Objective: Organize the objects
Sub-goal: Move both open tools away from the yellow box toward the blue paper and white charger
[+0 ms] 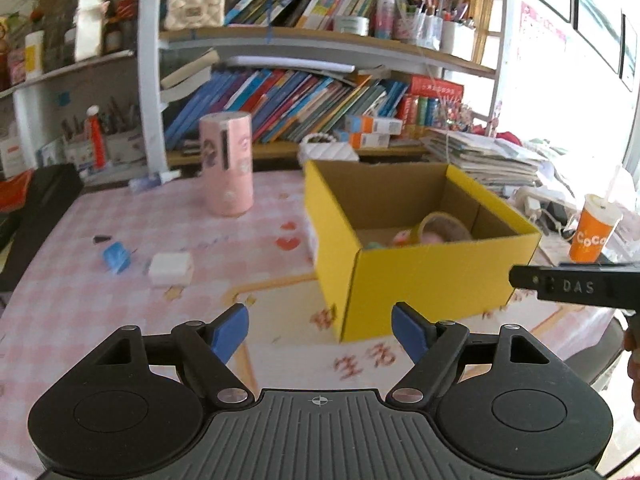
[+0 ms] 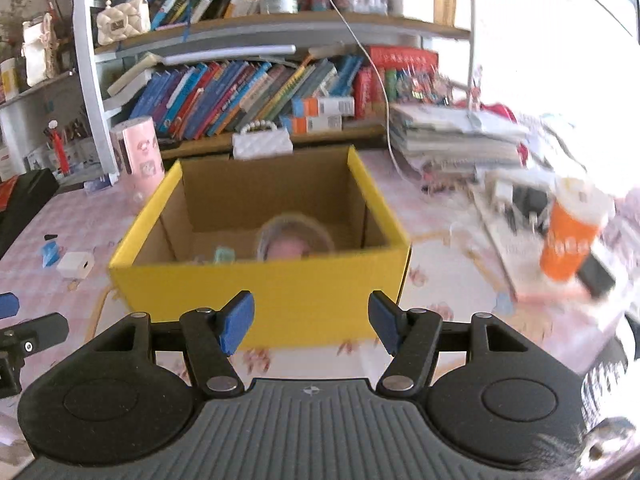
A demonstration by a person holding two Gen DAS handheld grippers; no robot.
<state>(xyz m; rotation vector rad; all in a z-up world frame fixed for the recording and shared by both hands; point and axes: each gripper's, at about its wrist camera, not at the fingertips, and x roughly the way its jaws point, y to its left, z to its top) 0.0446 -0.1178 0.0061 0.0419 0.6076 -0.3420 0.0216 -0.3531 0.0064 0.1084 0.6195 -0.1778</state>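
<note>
Evidently light, rigid and smooth, white charger block (image 1: 171, 267) suited a side pinch; both hand-held grippers (image 1: 320, 330) (image 2: 311, 322) stood apart, empty.

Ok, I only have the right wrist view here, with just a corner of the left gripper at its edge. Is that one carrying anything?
Observer: No. The left gripper is open, and there is nothing between its fingers.
Operator: And the pink tube, does it touch the box? From here the two overlap.
Observer: No. In the left wrist view the tube stands upright on the tablecloth, with a clear strip of cloth between it and the box.
</note>
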